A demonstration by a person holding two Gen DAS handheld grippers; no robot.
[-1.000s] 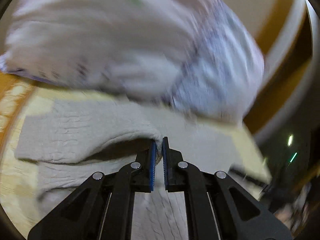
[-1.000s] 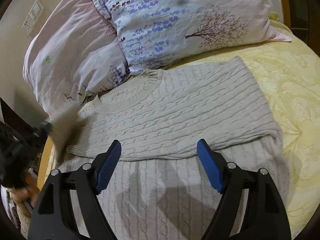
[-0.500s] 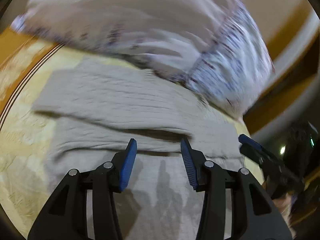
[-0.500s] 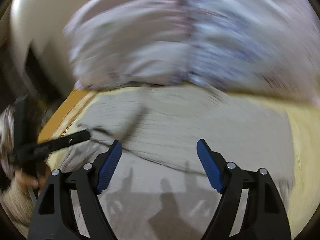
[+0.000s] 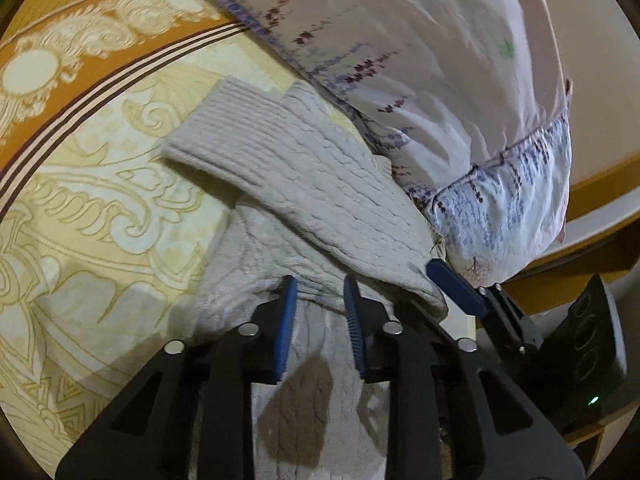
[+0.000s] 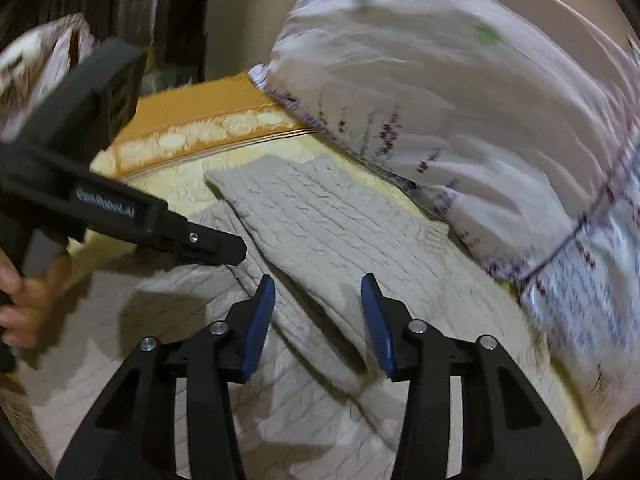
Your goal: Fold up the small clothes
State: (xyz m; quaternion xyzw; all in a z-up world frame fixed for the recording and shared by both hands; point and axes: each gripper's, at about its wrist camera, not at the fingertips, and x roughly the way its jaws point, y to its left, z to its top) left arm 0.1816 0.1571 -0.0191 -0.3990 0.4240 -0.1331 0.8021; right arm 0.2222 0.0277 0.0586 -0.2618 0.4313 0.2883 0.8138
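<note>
Left wrist view first: the bottom of the cream cable-knit sweater (image 5: 304, 184) is hidden behind the black arms of the left gripper (image 5: 320, 316), and the pillows (image 5: 460, 100) run off the top edge, a bit smeared. The sweater lies on the yellow patterned bedspread (image 5: 100, 220), one folded layer across another, right up against the pillows. The left gripper's jaws are closing with a narrow gap left, sitting at the edge of the folded layer; knit shows between the blue pads, but it's hard to tell whether they press on it. The right gripper (image 5: 456, 288) pokes in from the right, only one blue finger clearly visible, just beside the folded corner.

Right wrist view: pretty blurry, pillows (image 6: 460, 120) especially. The right gripper (image 6: 318, 320) hangs over the sweater (image 6: 320, 232), jaws closing but apart, the fold's edge showing between them. The left gripper (image 6: 224, 246) reaches in from the left, its tip at the sweater's edge, pads hidden. A hand (image 6: 24, 300) holding it is cut off by the frame.
</note>
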